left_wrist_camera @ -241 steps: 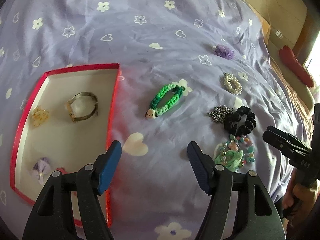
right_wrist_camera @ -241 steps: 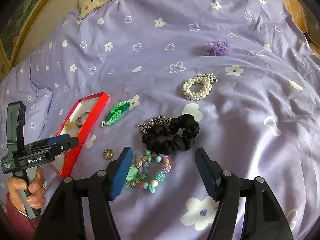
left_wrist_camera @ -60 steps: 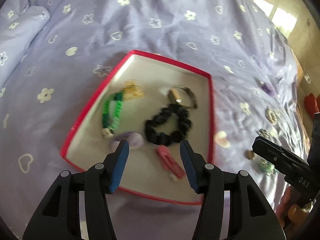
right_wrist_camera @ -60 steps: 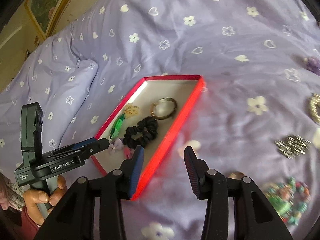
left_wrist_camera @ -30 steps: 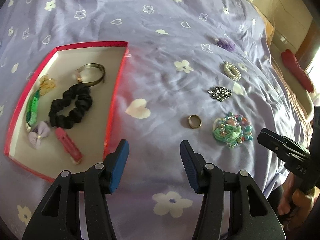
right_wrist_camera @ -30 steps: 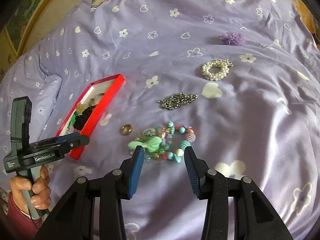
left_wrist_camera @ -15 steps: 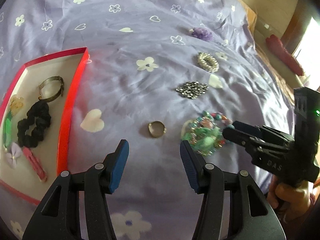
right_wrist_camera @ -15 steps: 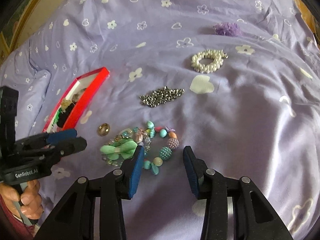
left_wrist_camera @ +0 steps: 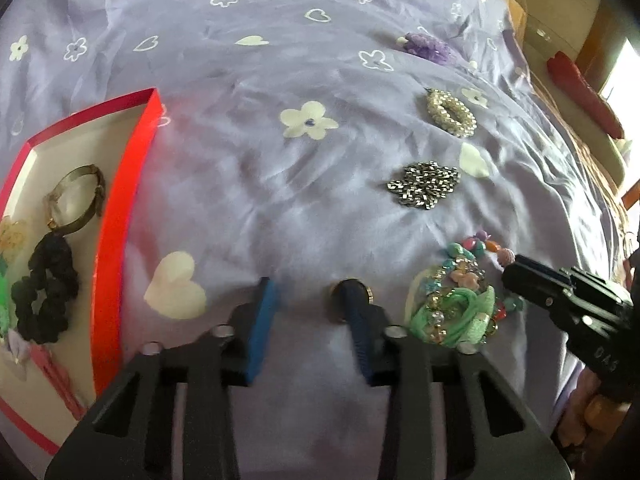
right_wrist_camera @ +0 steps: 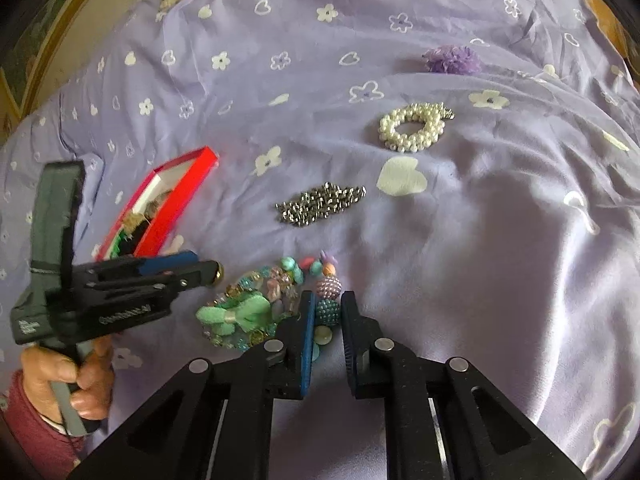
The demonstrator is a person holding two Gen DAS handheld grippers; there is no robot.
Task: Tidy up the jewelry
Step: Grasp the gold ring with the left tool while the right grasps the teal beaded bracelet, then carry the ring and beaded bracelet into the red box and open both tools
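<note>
A lilac bedspread [right_wrist_camera: 500, 248] dotted with white hearts and flowers, and both tools are down among the jewellery at once! Since a second ago the left gripper [left_wrist_camera: 308, 312] has swung off the red box [left_wrist_camera: 120, 216] and dropped onto the gold ring [left_wrist_camera: 352, 300]; its jaws have just been closing, but in the left wrist view the right finger sits across the ring and the other stands apart on bare cloth, so that ring isn't pinched yet, I'd say. Over on the right, the right gripper [right_wrist_camera: 325, 312] has just been closing too, and now it's clamped on the beaded bracelet [right_wrist_camera: 280, 300], a teal bead caught between the pads. So two pick-ups are under way together. The box already carries the black scrunchie [left_wrist_camera: 44, 292] and a bangle; the silver chain [right_wrist_camera: 320, 204], pearl bracelet [right_wrist_camera: 412, 128] and purple flower [right_wrist_camera: 452, 60] wait on the cover. The bracelet looks ready to lift; the ring may need a re-centre first.
</note>
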